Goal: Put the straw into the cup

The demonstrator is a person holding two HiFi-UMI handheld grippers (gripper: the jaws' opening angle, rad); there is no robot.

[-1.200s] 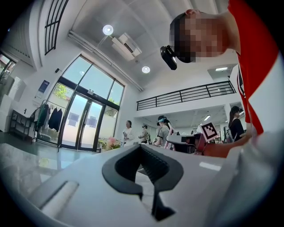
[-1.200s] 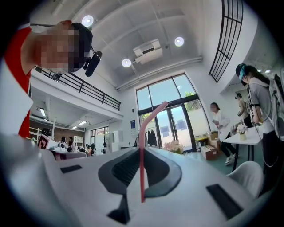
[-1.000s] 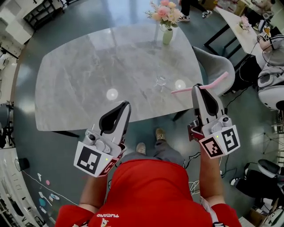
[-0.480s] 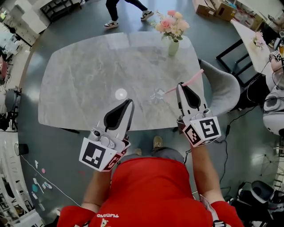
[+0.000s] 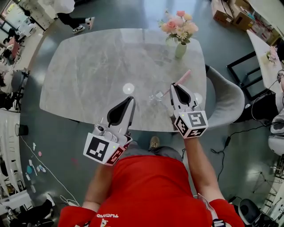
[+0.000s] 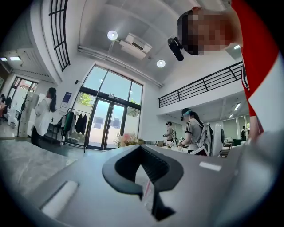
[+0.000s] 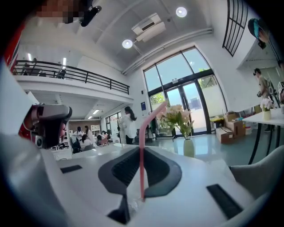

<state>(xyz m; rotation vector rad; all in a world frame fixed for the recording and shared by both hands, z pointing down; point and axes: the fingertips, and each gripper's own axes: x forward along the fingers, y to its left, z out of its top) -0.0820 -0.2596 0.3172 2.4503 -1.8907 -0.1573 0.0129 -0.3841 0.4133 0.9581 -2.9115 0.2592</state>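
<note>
A clear cup point(image 5: 158, 94) stands on the grey marble table point(image 5: 88, 75), near its front edge. My right gripper point(image 5: 175, 87) is shut on a pink straw point(image 5: 182, 78), which slants up and to the right from the jaws; its lower end points at the cup, just left of the gripper. In the right gripper view the straw point(image 7: 141, 146) stands upright between the dark pads point(image 7: 159, 170) of the right gripper point(image 7: 141, 153), bent at its top. My left gripper point(image 5: 131, 101) hovers over the table's front edge, left of the cup, shut and empty. The left gripper point(image 6: 142, 149) shows nothing between its jaws.
A vase of pink flowers point(image 5: 179, 48) stands at the table's far right corner and also shows in the right gripper view as the vase point(image 7: 188, 147). A grey chair point(image 5: 224, 91) sits at the table's right end. A person point(image 5: 69, 11) walks beyond the table's far left. Other tables and boxes point(image 5: 235, 13) are at the right.
Both grippers have moved forward over the table's front edge. The right one has come down and left with the straw, close to the cup. The left has shifted slightly forward.
</note>
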